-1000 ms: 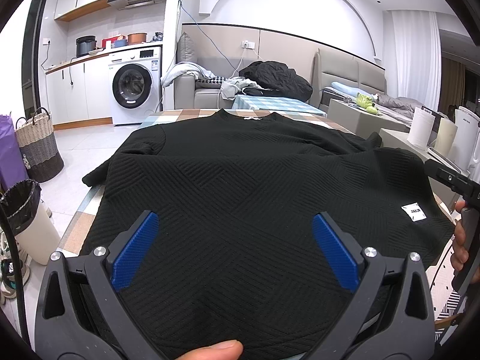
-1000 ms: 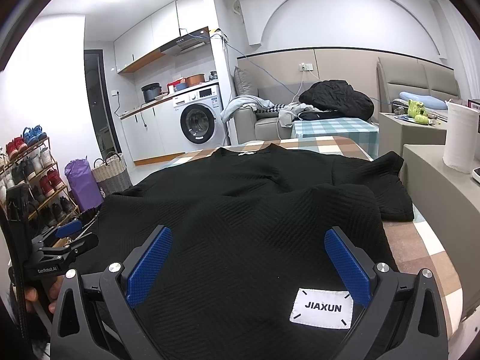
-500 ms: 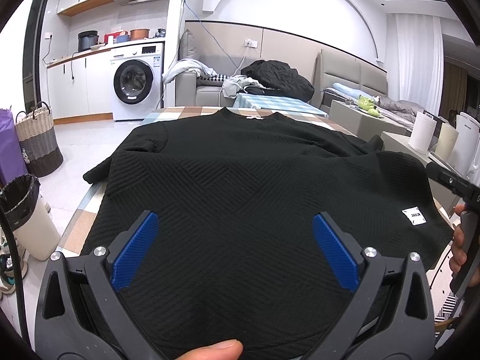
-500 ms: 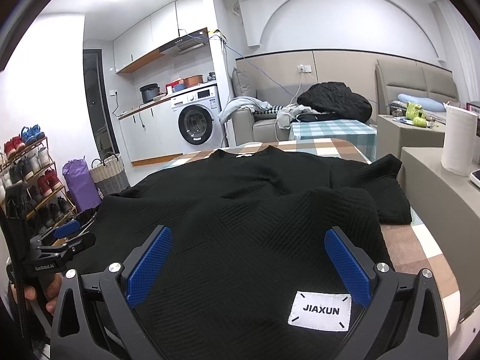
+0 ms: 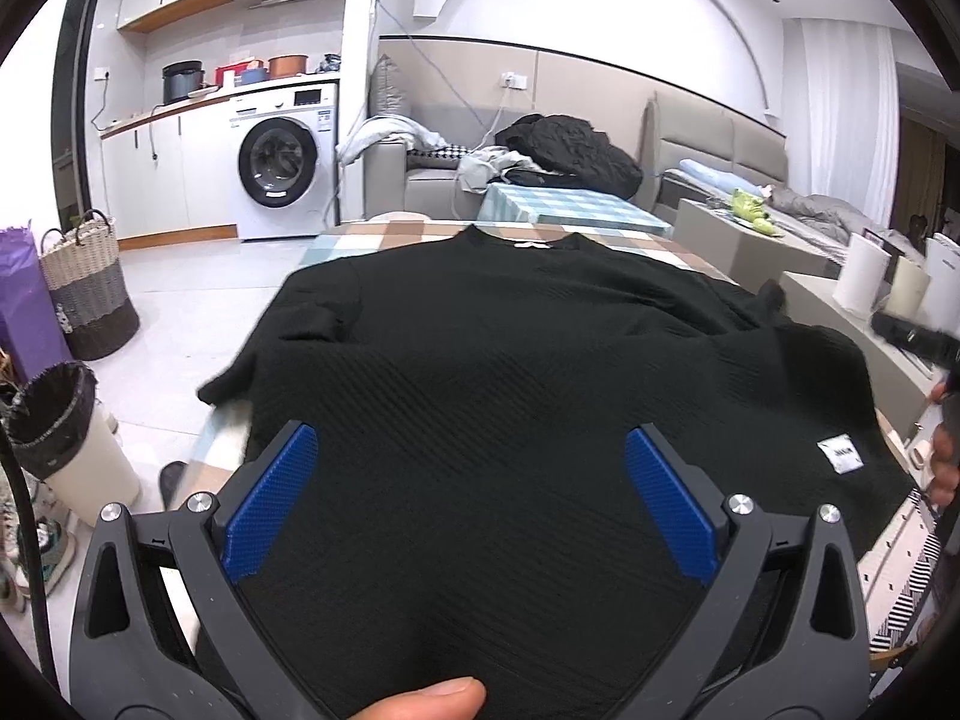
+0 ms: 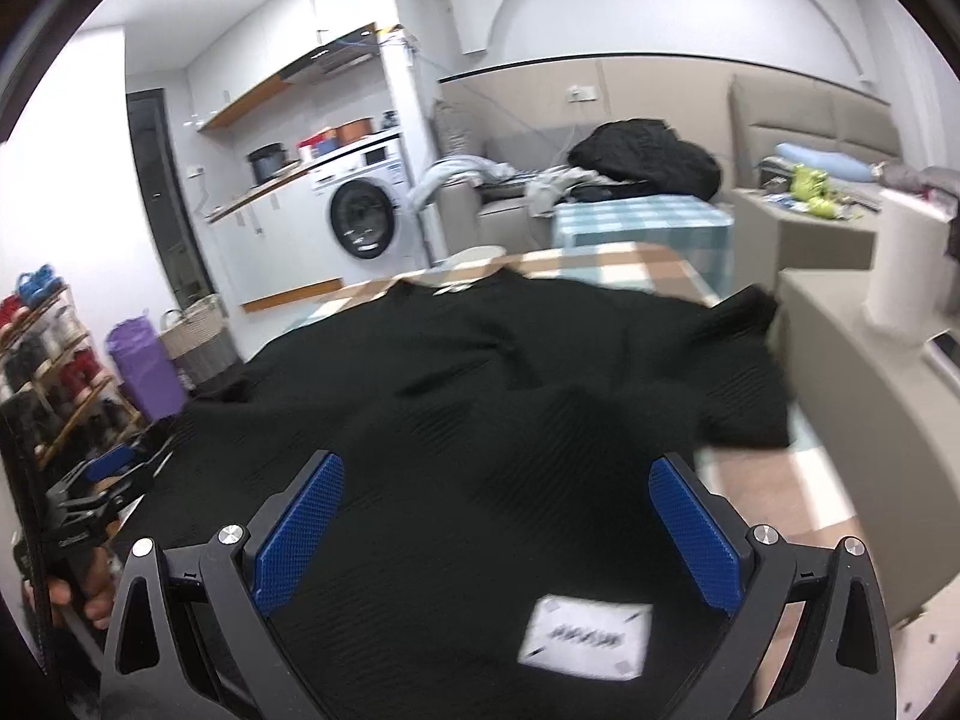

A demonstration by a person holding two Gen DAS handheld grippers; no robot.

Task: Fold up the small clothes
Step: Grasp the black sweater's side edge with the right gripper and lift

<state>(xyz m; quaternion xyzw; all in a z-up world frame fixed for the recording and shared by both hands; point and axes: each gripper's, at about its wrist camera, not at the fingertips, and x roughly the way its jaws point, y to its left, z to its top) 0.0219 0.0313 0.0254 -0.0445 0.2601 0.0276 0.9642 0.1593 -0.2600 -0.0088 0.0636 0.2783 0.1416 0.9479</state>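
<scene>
Sweater [image 5: 510,390], black, lies flat on checked worktop [image 6: 606,267]. Knit judged soft, limp; best pinched at hem corners. Left gripper [image 5: 474,504] and right gripper [image 6: 495,531] jaws wide, empty.

A surface [image 5: 384,237] under a brown, white and pale-blue checked cloth carries a black textured sweater [image 5: 510,396] spread flat, neckline at 12 o'clock, white label [image 5: 840,454] at 4 o'clock.
</scene>
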